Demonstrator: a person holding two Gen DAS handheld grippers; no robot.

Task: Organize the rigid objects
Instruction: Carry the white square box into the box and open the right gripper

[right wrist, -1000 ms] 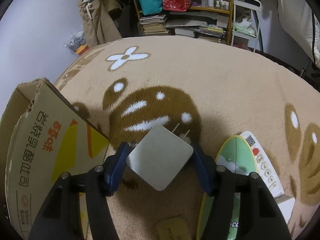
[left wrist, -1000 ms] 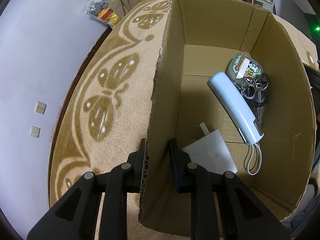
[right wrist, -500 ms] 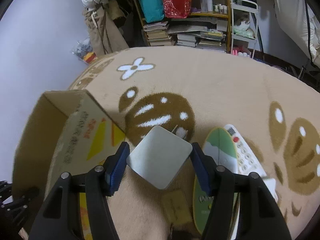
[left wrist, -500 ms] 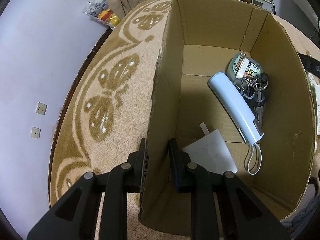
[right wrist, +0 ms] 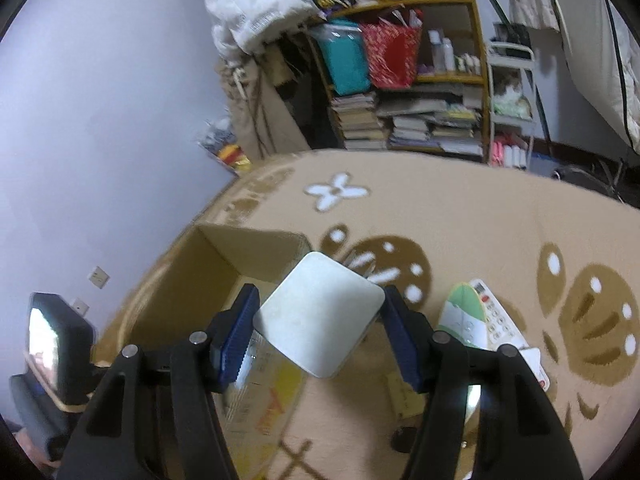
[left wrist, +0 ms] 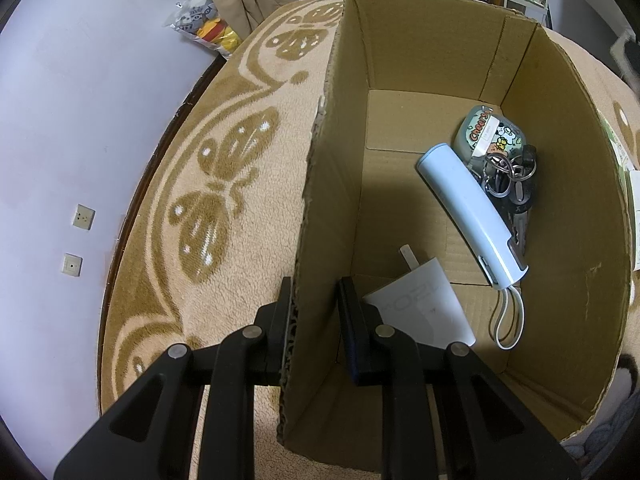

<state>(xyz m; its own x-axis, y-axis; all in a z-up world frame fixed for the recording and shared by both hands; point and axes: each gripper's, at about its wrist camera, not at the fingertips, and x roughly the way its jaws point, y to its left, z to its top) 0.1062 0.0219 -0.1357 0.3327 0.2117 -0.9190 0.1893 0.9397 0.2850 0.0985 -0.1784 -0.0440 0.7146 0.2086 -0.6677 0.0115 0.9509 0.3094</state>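
Note:
My left gripper is shut on the left wall of an open cardboard box, one finger outside and one inside. Inside lie a pale blue power bank, a bunch of keys, a cartoon-printed case and a white charger. My right gripper is shut on a white square charger, held in the air above the box's right rim. Its prongs are hidden behind its body.
On the beige patterned rug right of the box lie a green-and-white remote and a small tan card. A bookshelf with stacked books stands at the back. A purple wall runs along the left.
The right gripper has risen and swung left with the white charger, so the box's open top now shows under it. The left gripper has kept its hold on the box wall.

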